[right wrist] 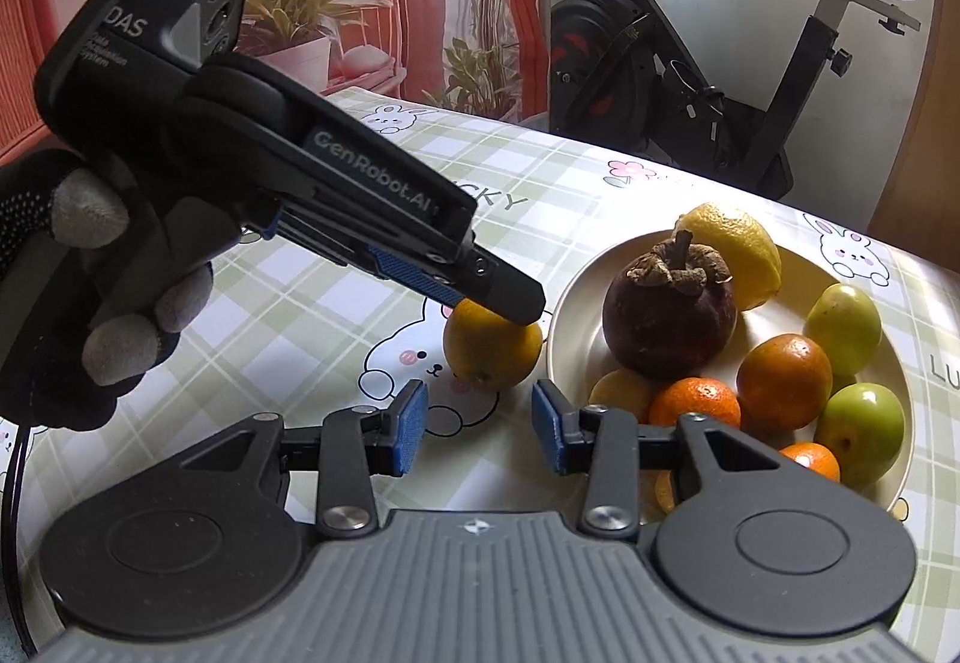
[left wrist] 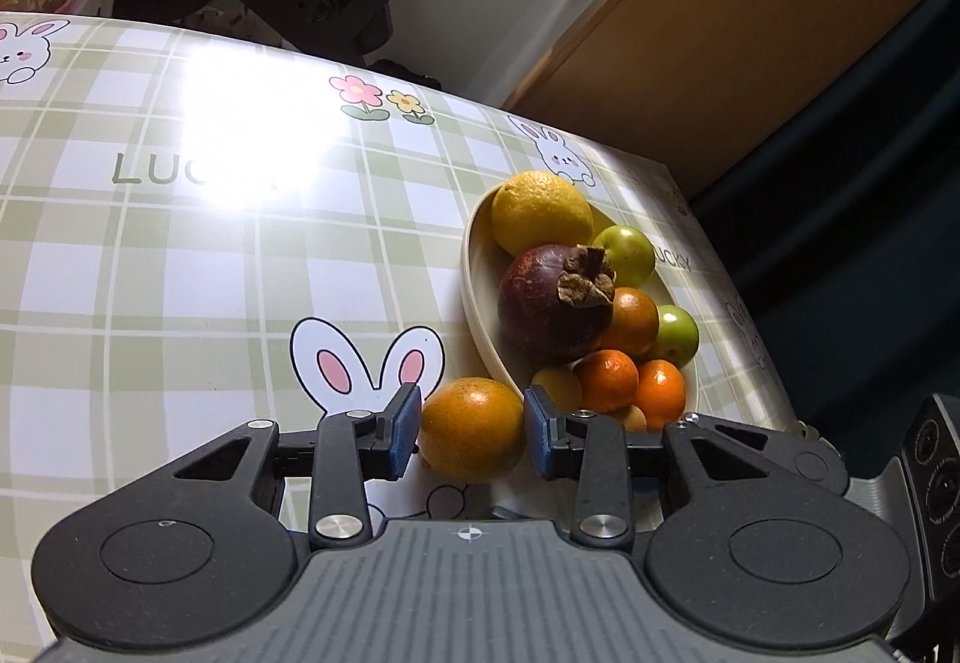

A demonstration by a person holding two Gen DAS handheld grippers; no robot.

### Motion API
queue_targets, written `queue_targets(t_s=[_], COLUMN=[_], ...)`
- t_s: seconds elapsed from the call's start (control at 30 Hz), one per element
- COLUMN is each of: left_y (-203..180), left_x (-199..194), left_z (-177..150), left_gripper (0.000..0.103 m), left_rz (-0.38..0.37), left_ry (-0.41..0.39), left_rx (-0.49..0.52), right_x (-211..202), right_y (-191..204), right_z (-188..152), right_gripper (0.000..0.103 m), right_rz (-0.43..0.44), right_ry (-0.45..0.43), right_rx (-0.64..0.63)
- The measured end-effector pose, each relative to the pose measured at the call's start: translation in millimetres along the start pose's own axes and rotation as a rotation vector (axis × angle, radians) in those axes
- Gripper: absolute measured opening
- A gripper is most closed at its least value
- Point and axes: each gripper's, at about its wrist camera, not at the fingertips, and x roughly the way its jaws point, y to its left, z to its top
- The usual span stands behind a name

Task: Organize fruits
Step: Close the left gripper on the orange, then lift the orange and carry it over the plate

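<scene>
Straddling a loose orange, the left tongs have a blue pad on each side of the fruit; whether the pads actually press its skin is hard to make out, since a thin gap seems to show on the right, so I cannot tell if they are clenched or released. From the right wrist view, one black finger of the left tongs covers the top of that orange, which sits on the worktop just beside the plate, outside its rim. The right tongs are spread apart with nothing between the pads, hovering near the orange and the plate's near edge. Their frame hides the plate's lower part and cuts off a small orange piece there.

On the plate lie a dark purple mangosteen, a lemon behind it, two green fruits, a larger orange fruit, small tangerines and a pale yellow fruit half hidden behind the tongs' frame.

A gloved hand grips the left tool. An exercise bike stands beyond the worktop.
</scene>
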Motion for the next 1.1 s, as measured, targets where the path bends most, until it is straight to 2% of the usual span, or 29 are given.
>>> queue_targets(t_s=[0.13, 0.5, 0.63, 0.8, 1.1], left_y=[-5, -12, -13, -29, -72], left_x=[-2, -4, -7, -16, -37], left_z=[-8, -16, -21, -24, -12], left_gripper=[0.039, 0.039, 0.039, 0.038, 0.038], left_rz=[-0.002, 0.006, 0.011, 0.035, 0.078], left_ry=[0.019, 0.037, 0.019, -0.013, -0.109], left_rx=[0.034, 0.063, 0.053, 0.091, 0.187], right_x=[1, 8, 10, 2, -29], right_y=[-3, -6, -4, -2, -1], right_z=[-1, -3, -4, -9, -3], right_gripper=[0.042, 0.047, 0.048, 0.046, 0.046], right_rz=[0.021, 0.008, 0.000, 0.003, -0.039], right_ry=[-0.006, -0.004, -0.012, -0.029, -0.150], right_rx=[0.043, 0.106, 0.112, 0.120, 0.085])
